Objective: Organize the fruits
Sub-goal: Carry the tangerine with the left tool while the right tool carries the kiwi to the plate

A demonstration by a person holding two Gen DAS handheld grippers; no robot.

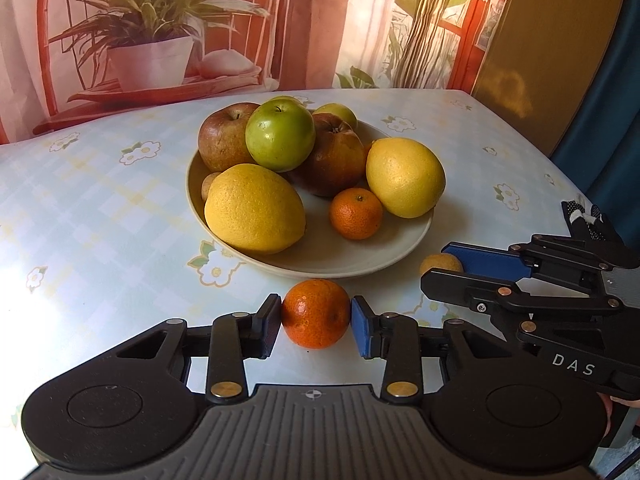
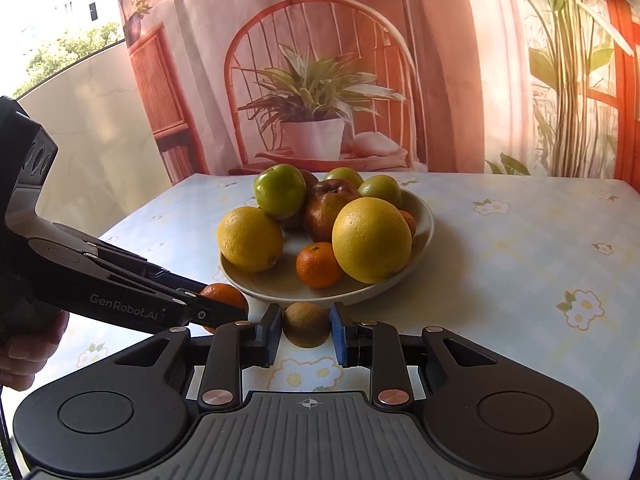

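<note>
Two grippers, both on the table [image 1: 100, 216] in front of the fruit plate [image 1: 360, 256]: left gripper [image 1: 316, 326] clamped on a mandarin [image 1: 316, 314], right gripper [image 2: 306, 330] pinching a small brownish fruit [image 2: 306, 325].

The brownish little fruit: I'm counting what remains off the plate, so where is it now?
On the table in front of the plate, the brownish fruit sits between the right gripper's jaws, right of the tangerine in the left gripper.
</note>
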